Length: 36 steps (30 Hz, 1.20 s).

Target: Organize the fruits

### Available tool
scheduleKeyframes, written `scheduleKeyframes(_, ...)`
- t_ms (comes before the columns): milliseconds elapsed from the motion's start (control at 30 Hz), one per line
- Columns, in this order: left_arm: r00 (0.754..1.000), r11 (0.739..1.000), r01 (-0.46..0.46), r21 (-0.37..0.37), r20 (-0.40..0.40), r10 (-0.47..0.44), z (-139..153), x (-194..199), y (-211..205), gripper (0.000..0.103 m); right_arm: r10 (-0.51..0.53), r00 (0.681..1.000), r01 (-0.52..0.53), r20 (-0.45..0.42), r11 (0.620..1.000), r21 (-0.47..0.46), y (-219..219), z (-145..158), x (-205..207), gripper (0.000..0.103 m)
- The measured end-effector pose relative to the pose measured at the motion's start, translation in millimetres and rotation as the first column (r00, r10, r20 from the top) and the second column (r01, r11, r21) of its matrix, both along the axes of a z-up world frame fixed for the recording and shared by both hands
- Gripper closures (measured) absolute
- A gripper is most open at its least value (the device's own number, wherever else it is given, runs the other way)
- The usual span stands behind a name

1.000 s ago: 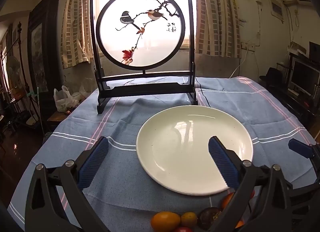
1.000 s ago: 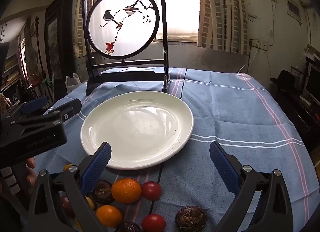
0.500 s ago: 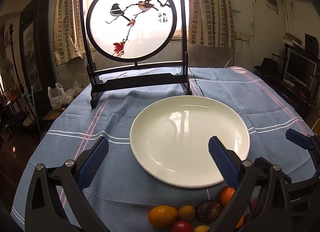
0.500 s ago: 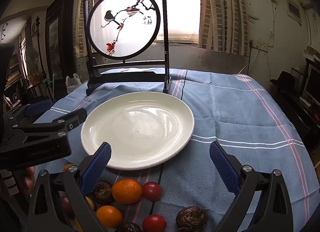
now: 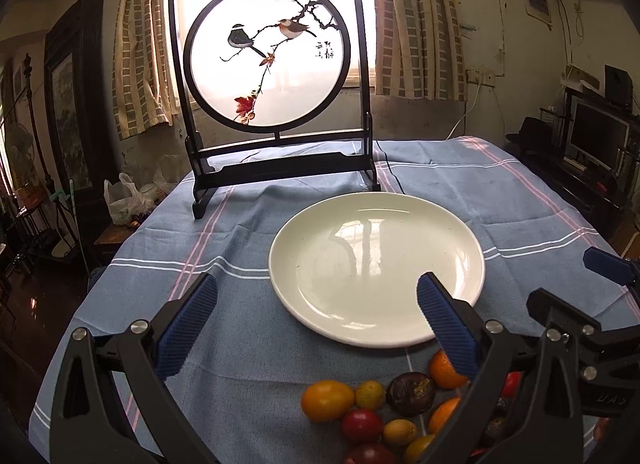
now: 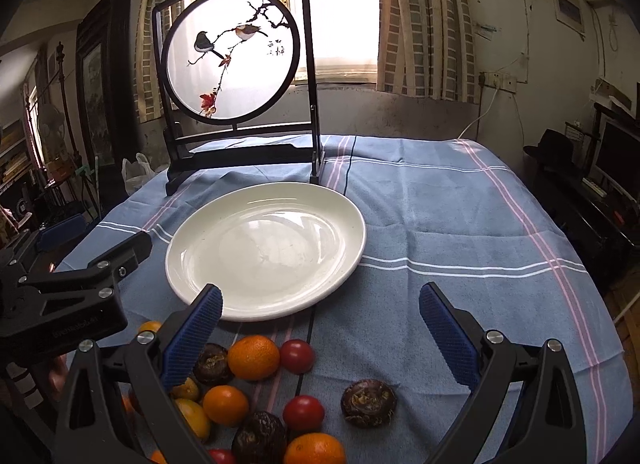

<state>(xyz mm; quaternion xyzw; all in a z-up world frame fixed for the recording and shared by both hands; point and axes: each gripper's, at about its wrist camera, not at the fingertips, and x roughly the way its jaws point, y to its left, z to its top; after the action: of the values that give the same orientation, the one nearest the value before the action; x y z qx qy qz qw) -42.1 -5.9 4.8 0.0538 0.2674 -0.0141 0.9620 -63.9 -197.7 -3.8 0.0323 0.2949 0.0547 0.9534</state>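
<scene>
Both spread wide, empty: left gripper, right gripper. Loose heap of small orange, red and dark-brown fruits lay below the right gripper, nearer it; round white ceramic plate just beyond, bare.

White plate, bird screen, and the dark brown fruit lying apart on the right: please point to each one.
White plate [image 6: 266, 250], right wrist view, bare centre.
Bird screen [image 6: 232, 53], right wrist view, round painted panel.
Dark brown fruit [image 6: 368, 402], right wrist view, top face.
</scene>
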Motion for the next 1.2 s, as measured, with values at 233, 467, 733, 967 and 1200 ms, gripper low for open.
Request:
scheduleKeyframes(233,1.000,1.000,0.017,0.015,0.017,-0.017,14,-51,-4,0.005,0.012,1.000,-0.012,0.004,0.999,0.045,-7,14,-43,0.004)
scheduleKeyframes(467,1.000,1.000,0.023,0.002,-0.001,-0.023,13,-86,-2,0.005,0.043,0.999,-0.043,0.008,0.999,0.018,0,15,-81,0.004)
scheduleKeyframes(733,1.000,1.000,0.022,-0.004,-0.004,-0.022,12,-101,-2,0.005,0.056,0.998,-0.056,0.000,0.998,-0.007,9,14,-98,0.004)
scheduleKeyframes(967,1.000,1.000,0.025,-0.002,-0.009,-0.025,8,-105,0,0.005,0.066,0.998,-0.066,-0.015,0.997,-0.032,15,8,-105,0.004)
scheduleKeyframes(1200,1.000,1.000,0.018,0.005,-0.005,-0.018,7,-104,2,0.005,0.066,0.998,-0.067,-0.025,0.997,-0.031,15,4,-103,0.004)
